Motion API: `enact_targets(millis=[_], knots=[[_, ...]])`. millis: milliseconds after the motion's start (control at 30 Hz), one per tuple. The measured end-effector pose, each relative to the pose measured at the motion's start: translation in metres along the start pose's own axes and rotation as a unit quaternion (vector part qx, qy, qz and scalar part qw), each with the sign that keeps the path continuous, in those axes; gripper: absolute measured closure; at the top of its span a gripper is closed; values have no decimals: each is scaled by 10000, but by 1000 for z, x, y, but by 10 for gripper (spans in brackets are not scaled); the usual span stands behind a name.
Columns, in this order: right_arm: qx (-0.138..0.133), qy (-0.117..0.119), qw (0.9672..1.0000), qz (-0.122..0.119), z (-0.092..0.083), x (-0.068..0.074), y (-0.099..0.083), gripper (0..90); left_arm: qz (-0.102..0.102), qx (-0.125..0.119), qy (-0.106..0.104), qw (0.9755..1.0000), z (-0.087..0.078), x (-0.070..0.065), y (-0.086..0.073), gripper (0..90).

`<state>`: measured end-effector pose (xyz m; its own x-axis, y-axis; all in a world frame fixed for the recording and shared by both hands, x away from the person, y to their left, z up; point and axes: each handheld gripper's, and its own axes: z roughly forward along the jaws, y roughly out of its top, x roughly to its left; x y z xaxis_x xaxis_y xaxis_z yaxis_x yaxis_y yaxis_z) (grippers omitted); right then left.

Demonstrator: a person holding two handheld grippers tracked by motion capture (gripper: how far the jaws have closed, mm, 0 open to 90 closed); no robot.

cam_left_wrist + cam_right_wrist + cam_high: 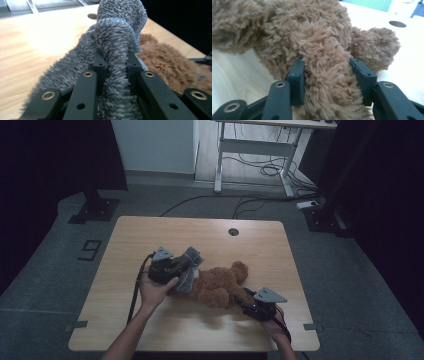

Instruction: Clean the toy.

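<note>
Left gripper [186, 269] fingers [100, 65] pinching grey fluffy cloth [117, 40], lifted for draping over teddy bear [220, 285] lying mid-worktop [165, 230]. Right gripper [246, 300] fingers [298, 75] clasping bear's limb, steadying it.

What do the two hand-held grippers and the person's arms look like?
Each hand-held gripper, left and right, has a dark body with a grey three-cornered plate on top and a black cable trailing back along the forearm. Close up, the jaws are black, with brass-coloured rivets and small round holes. Both forearms are bare, with no sleeves in sight.
</note>
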<state>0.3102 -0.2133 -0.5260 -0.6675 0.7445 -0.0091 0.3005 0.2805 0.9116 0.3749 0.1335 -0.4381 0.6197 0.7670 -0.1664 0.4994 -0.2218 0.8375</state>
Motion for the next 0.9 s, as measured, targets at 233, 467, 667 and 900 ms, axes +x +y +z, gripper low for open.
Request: enact_targets(millis=[233, 467, 667, 900], knots=[[-489, 455, 9960, 600, -20, -13, 6, 364, -444, -329, -384, 9977, -9, 11, -41, 769], [-570, 377, 9946, 781, -22, -14, 37, 229, -479, -537, -718, 9948, -23, 8, -65, 770], [851, 893, 9917, 358, 34, 15, 34, 107, -485, -605, -781, 9939, -25, 8, -75, 770], [723, 270, 9970, 12, 45, 27, 20, 282, -449, -680, -702, 9942, -13, 11, -69, 771]])
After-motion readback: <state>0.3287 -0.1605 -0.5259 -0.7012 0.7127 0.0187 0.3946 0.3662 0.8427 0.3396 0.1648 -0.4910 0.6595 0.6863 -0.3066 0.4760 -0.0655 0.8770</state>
